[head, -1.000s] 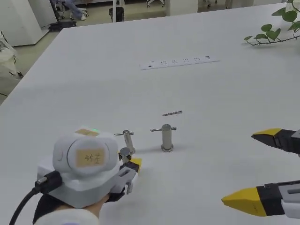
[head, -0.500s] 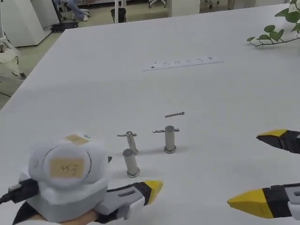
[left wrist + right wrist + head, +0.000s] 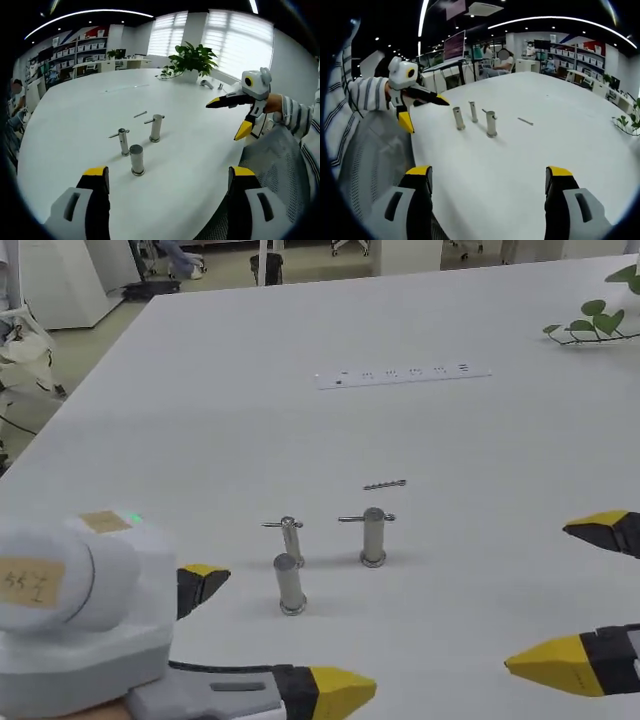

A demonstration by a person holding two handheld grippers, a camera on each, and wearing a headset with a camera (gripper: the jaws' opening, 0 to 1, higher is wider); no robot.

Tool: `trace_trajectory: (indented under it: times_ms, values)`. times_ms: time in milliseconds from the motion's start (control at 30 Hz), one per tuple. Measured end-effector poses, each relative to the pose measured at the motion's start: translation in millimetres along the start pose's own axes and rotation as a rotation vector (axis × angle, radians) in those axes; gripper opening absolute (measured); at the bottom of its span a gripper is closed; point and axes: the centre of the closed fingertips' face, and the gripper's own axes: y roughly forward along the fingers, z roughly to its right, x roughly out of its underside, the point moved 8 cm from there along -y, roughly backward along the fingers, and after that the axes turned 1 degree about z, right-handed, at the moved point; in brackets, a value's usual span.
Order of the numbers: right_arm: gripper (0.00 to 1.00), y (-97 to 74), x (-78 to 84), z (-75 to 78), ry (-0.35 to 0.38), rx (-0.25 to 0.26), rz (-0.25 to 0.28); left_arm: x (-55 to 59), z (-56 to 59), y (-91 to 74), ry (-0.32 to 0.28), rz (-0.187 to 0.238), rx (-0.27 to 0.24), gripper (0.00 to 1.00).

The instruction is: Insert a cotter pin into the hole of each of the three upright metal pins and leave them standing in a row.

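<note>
the worktop (image 3: 480, 440) is viewed from above, forward and down, by the head view. it is crossed low from opposite sides by the two gripper views. the three upright pins (image 3: 290, 585) are shared by all views, fairly near; the right claw (image 3: 224, 121) is caught in the left gripper view, the left claw (image 3: 426, 115) in the right.

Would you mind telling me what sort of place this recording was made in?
Most likely an open-plan office or lab workspace: a large white table with a power strip lying on it, shelving along the far wall, and a potted plant beside windows with blinds.
</note>
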Motion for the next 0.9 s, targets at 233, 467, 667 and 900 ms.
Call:
trace_trajectory:
  times_ms: [233, 467, 667, 900]
  values:
    - [0.91, 3.8, -5.9, 9.5, -0.04, -0.028, -0.062, 0.3, -8.5, -13.5, 0.06, -0.003, 0.009, 0.99]
    - [0.87, 6.4, -19.8, 28.6, -0.109, -0.076, -0.146, -1.1, -7.4, -22.1, 0.061, 0.038, 0.039, 0.99]
    - [0.86, 16.4, -36.9, 41.3, -0.148, -0.12, -0.185, 2.9, -10.8, -23.9, 0.039, 0.042, 0.039, 0.99]
    - [0.85, 32.6, -48.3, 48.5, -0.217, -0.161, -0.246, 8.1, -16.1, -26.0, -0.014, 0.065, 0.054, 0.99]
